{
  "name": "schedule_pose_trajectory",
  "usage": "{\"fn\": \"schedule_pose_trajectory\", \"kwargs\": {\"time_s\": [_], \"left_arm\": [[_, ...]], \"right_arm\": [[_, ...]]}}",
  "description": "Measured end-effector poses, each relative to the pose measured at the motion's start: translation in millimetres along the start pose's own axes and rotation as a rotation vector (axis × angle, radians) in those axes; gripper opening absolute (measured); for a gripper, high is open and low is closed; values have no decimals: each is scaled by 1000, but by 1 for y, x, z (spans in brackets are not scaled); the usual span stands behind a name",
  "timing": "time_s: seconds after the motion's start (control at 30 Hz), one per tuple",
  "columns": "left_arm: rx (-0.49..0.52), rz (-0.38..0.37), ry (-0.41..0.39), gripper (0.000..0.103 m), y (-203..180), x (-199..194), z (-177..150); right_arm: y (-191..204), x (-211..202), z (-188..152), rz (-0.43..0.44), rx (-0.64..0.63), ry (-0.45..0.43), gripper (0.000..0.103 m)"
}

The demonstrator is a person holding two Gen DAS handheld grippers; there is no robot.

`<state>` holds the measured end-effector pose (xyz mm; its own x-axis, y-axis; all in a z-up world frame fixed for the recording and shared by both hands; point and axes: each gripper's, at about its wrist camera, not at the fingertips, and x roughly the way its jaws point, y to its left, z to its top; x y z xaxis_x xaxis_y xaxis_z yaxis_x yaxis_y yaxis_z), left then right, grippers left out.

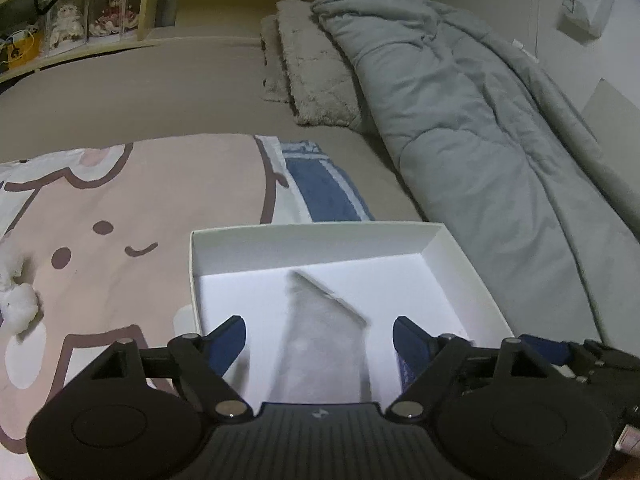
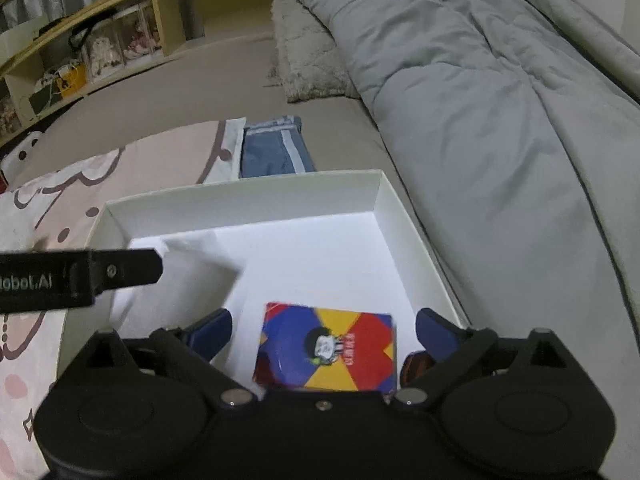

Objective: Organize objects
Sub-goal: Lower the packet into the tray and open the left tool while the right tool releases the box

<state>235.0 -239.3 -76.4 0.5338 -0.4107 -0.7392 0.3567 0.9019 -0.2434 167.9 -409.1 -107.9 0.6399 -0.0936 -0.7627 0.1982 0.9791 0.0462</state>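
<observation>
White cardboard box (image 2: pixel 256 200) lies open on the bed, and two items already sit inside it: a blurred pale grey flat item (image 1: pixel 326 332) between the fingers of the left tool (image 1: pixel 320 334), and a colourful card pack (image 2: pixel 328 350) under the right tool (image 2: pixel 324 334). Both tools stand wide open, gripping nothing. Judging by this, both drops look done; cotton-like white fluff (image 1: pixel 18 304) on the cartoon-print cover (image 1: pixel 120 208) and folded blue cloth (image 1: pixel 320 188) may remain.
</observation>
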Motion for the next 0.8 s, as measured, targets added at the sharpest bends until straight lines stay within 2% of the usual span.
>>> {"fn": "schedule_pose_trajectory", "kwargs": {"time_s": [0.33,0.8], "left_arm": [[17,30,7,81,4,-7,-2],[19,58,22,81,7,-17,-3]], "right_arm": [[-16,-5,-1,-3,86,32,99],[-17,-23,6,8,104,-14,99]]}}
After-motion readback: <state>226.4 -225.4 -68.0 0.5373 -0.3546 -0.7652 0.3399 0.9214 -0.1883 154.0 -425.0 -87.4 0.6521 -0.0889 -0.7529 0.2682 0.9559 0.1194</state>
